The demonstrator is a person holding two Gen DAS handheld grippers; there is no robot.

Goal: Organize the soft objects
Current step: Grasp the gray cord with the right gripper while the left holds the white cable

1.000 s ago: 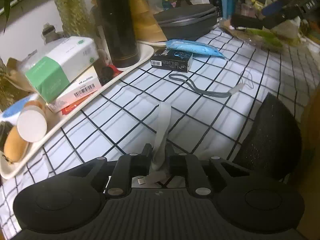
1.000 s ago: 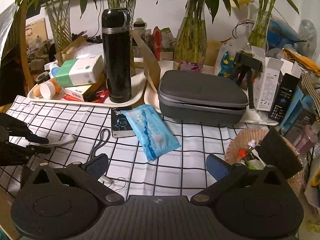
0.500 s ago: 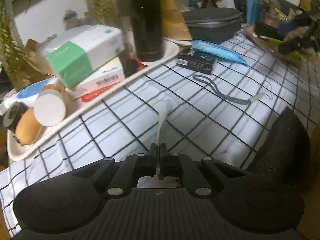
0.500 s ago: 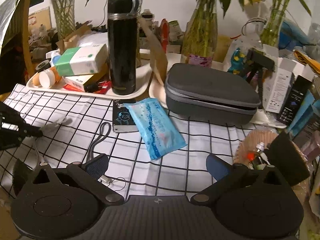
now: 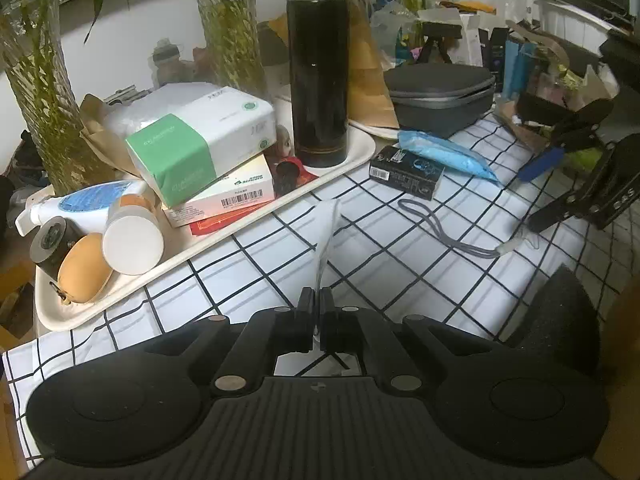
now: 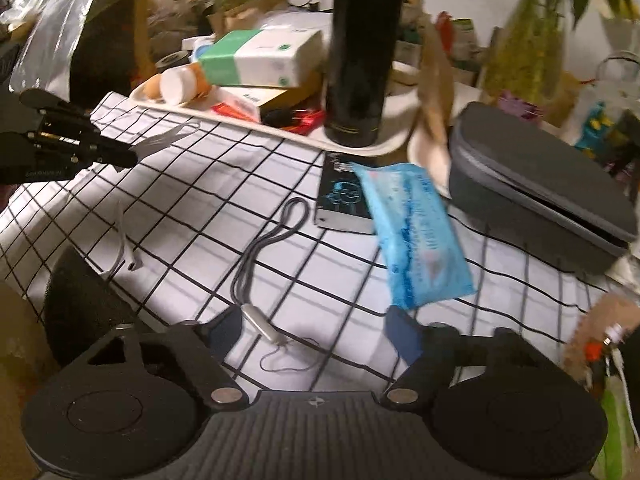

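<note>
Strap news: the pale flat strap (image 5: 328,232) had been clamped tight in the left tool (image 5: 315,308) and lifted off the checked desk (image 5: 400,280). The right tool (image 6: 316,326) was being lowered, jaws closing around the grey looped cord (image 6: 276,236), nothing pinched yet.

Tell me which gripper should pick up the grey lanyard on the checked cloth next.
Right. The right gripper hangs just above the grey lanyard's clasp end, jaws closing around it, pads not yet pressing. The left gripper is shut on a pale strap.
</note>
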